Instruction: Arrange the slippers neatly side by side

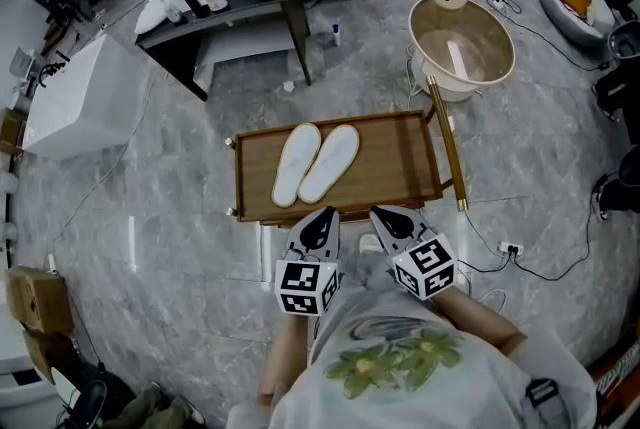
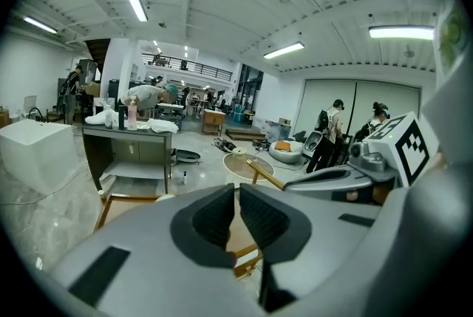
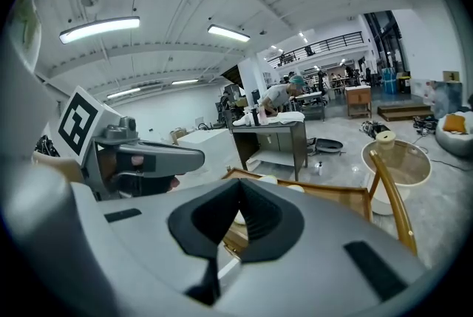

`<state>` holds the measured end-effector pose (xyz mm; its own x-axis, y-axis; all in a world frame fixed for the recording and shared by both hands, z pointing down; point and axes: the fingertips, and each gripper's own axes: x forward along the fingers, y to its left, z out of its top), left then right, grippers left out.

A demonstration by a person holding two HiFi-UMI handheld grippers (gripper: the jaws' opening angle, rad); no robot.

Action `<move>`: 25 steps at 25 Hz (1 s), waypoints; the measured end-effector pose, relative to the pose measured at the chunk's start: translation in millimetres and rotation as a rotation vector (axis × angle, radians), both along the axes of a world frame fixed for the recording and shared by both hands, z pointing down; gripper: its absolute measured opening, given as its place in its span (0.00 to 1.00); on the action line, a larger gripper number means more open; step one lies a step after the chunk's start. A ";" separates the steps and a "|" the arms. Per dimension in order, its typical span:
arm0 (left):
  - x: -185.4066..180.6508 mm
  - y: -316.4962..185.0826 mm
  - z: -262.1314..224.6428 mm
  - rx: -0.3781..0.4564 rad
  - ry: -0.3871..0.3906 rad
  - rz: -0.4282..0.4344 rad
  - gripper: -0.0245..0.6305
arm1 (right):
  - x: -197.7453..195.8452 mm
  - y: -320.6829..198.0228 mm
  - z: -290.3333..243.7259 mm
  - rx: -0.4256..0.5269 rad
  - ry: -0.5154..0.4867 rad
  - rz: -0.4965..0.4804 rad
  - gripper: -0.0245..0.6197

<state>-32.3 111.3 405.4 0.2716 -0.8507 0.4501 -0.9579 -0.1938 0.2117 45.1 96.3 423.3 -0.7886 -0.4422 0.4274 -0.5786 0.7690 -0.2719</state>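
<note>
While left gripper and right gripper sit closed, empty, slippers slant away-right.

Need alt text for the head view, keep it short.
Two white slippers lie side by side, touching, on the left half of a wooden tray that stands on a grey floor. Nearer the person, the left tool and right tool are held at the tray's near edge, both shut and empty.
</note>
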 end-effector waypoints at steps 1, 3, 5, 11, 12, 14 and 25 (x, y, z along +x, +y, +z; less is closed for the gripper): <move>-0.6 -4.7 1.4 -0.001 -0.003 0.001 0.07 | 0.8 -3.8 1.9 -0.003 0.003 0.002 0.05; -1.9 -13.5 2.9 -0.001 -0.015 -0.002 0.07 | 3.3 -11.2 5.5 -0.009 0.009 0.005 0.05; -2.7 -20.7 4.6 0.001 -0.021 -0.003 0.09 | 5.3 -17.6 8.1 -0.013 0.013 0.004 0.05; -9.3 -38.4 12.0 0.001 -0.075 -0.016 0.25 | 6.8 -34.4 11.5 -0.011 0.021 -0.017 0.05; -11.7 -41.5 14.7 -0.004 -0.092 -0.015 0.28 | 6.5 -37.0 12.9 -0.013 0.023 -0.019 0.05; -16.6 -47.1 20.6 -0.024 -0.116 -0.006 0.32 | 6.0 -41.3 15.4 -0.020 0.026 -0.021 0.05; -23.2 -81.4 60.1 -0.131 -0.171 0.087 0.39 | 1.9 -66.9 37.2 -0.072 0.043 -0.024 0.05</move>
